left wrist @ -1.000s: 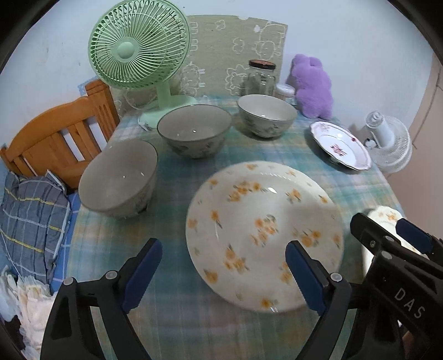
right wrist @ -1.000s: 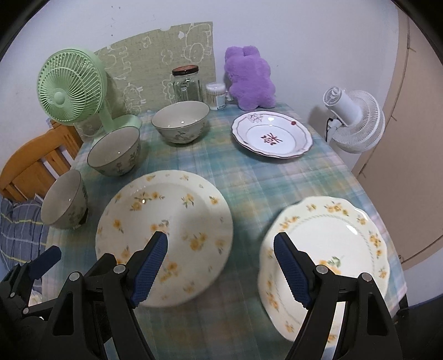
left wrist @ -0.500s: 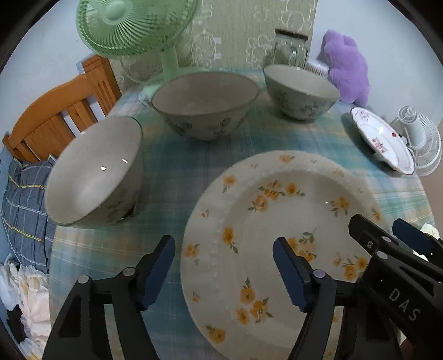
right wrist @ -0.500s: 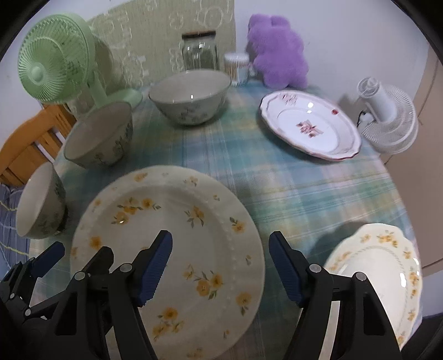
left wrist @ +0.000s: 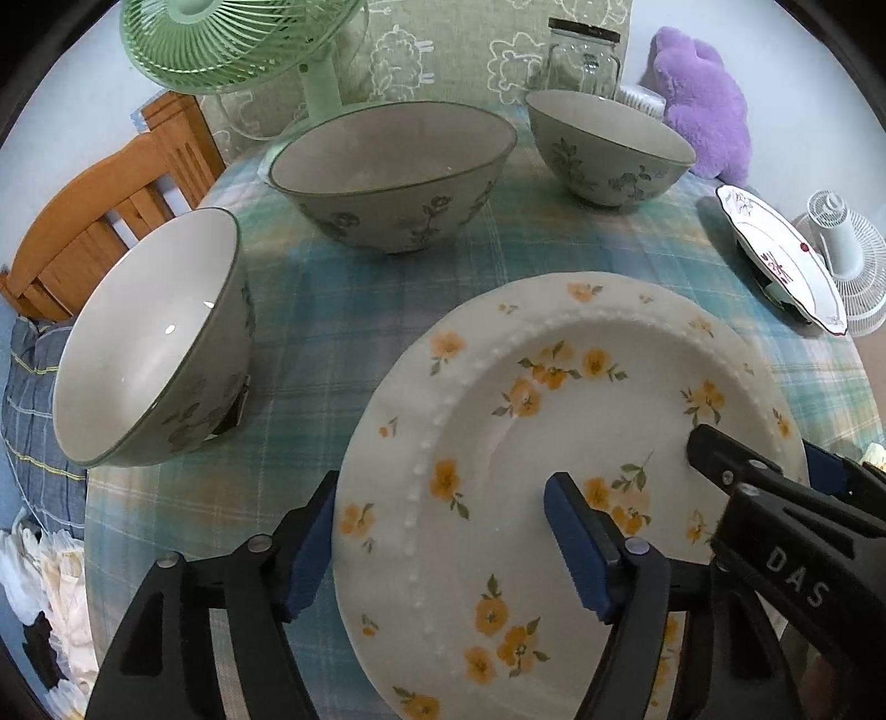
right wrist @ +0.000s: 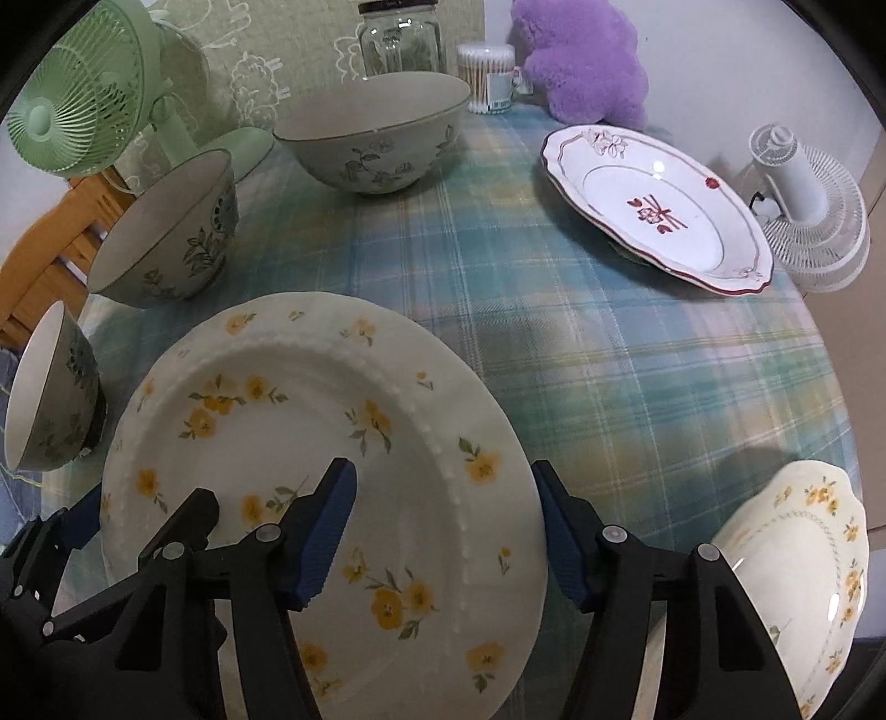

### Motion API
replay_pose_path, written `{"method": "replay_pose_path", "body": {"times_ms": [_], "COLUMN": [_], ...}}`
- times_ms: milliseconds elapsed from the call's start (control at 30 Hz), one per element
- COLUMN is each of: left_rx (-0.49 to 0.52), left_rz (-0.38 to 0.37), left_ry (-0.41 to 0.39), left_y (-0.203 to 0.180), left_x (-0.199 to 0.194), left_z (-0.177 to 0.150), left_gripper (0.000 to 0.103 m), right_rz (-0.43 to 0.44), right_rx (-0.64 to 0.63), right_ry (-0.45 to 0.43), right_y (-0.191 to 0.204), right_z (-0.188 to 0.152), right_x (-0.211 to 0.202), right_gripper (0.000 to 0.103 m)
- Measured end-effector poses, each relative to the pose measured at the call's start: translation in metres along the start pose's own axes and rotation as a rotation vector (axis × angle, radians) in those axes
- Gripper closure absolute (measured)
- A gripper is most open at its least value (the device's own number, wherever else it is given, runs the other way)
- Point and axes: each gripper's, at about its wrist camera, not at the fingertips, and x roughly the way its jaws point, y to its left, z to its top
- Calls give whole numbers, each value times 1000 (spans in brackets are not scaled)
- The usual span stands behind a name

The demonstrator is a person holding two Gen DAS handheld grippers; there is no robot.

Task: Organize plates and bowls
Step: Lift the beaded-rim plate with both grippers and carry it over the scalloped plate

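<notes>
A large white plate with yellow flowers (left wrist: 554, 399) (right wrist: 310, 432) lies on the plaid tablecloth right below both grippers. My left gripper (left wrist: 443, 548) straddles its left rim, one blue pad outside the edge and one over the plate's well; its jaws are opening. My right gripper (right wrist: 443, 534) straddles the right rim the same way, with its jaws closing. No pad visibly presses on the plate. Three floral bowls stand behind: one on the left (left wrist: 149, 343), one in the middle (left wrist: 387, 171), one further right (left wrist: 609, 149).
A red-patterned plate (right wrist: 659, 205) sits at the back right, a small scalloped yellow-flower plate (right wrist: 797, 559) at the table's near right edge. Along the back are a green fan (left wrist: 232, 39), a glass jar (right wrist: 398, 39) and a purple plush (right wrist: 587, 61). A white fan (right wrist: 808, 216) and wooden chair (left wrist: 111, 205) flank the table.
Both grippers have come down and forward onto the large flowered plate. Their jaws have narrowed, and each now has a side of the plate's rim between its fingers.
</notes>
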Motion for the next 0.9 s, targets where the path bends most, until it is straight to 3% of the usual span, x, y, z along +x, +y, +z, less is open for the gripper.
{"method": "replay_pose_path", "body": {"times_ms": [500,900], "left_rx": [27,48], "left_rz": [-33,-59], "left_ry": [57,52], "left_y": [3,5], "left_x": [-4,-18], "left_z": [0,-6], "left_gripper": [25,25], "right_rz": [-23,-41], "right_rx": [-13,4], "right_ry": [62,71], "right_y": [5,18], "right_z": [7,-26], "right_x": [3,-28], "right_gripper": [36,36]}}
